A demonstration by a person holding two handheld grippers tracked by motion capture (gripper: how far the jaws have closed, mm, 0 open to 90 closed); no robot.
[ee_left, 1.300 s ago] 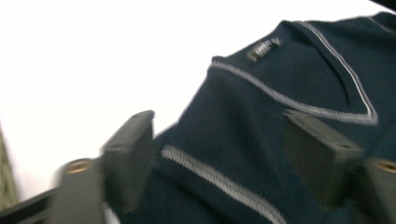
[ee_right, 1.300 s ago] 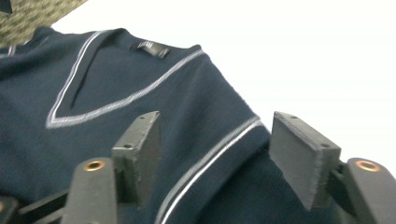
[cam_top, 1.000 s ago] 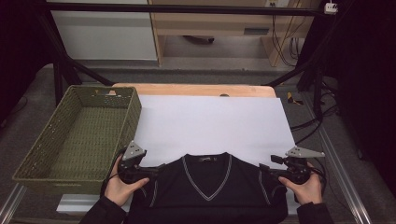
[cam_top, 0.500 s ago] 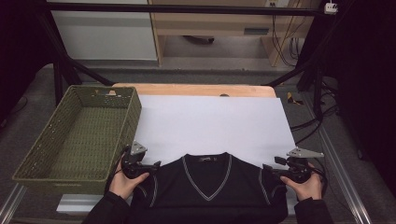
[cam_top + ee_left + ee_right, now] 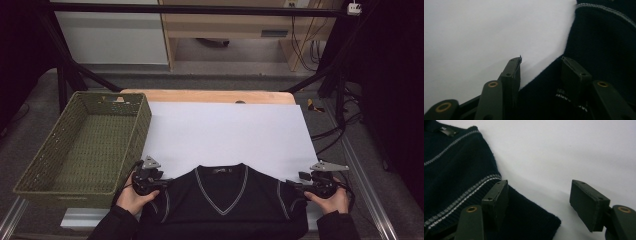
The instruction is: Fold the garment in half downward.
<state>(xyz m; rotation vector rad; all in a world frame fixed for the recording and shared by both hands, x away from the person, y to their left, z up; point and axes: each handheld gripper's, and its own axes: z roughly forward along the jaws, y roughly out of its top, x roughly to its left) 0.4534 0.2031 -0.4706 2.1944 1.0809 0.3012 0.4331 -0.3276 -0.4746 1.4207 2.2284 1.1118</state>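
Each hand-held gripper, left gripper (image 5: 161, 181) and right gripper (image 5: 296, 185), had a black body, a grey three-cornered plate on top and a thin dark trailing cable. The jaws were flat, dark, rectangular pads on arms with brass-ringed holes. The sleeves (image 5: 116, 225) were black.

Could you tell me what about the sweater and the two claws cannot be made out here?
- Sweater: lower body cut off by the bottom edge of the high view.
- Left claw: whether its pads press the fabric; dark cloth hides the contact.
- Right claw: tiny in the high view.
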